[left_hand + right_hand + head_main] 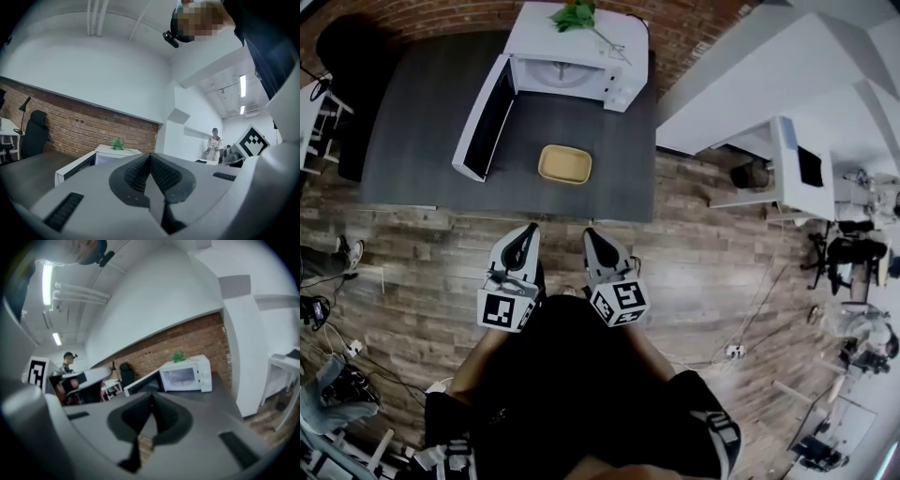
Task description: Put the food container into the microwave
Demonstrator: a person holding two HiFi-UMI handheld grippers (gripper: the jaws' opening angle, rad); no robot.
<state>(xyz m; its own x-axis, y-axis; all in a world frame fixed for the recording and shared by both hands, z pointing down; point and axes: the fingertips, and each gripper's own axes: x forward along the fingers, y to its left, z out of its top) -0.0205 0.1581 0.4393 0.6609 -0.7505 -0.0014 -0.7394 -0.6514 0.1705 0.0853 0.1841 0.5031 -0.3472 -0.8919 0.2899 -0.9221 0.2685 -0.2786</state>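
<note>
Food container [564,164], upper middle: likely light, stiff. Best pinched at rim. Left gripper [525,232], right gripper [592,235]: pressed together, empty.

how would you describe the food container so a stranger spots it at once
Find the dark grey table by the brick wall, with a white microwave at its far edge, door swung open. In front of it on the tabletop lies the food container: a shallow tan dish with rounded corners, the only yellowish thing near the microwave and green plant.
</note>
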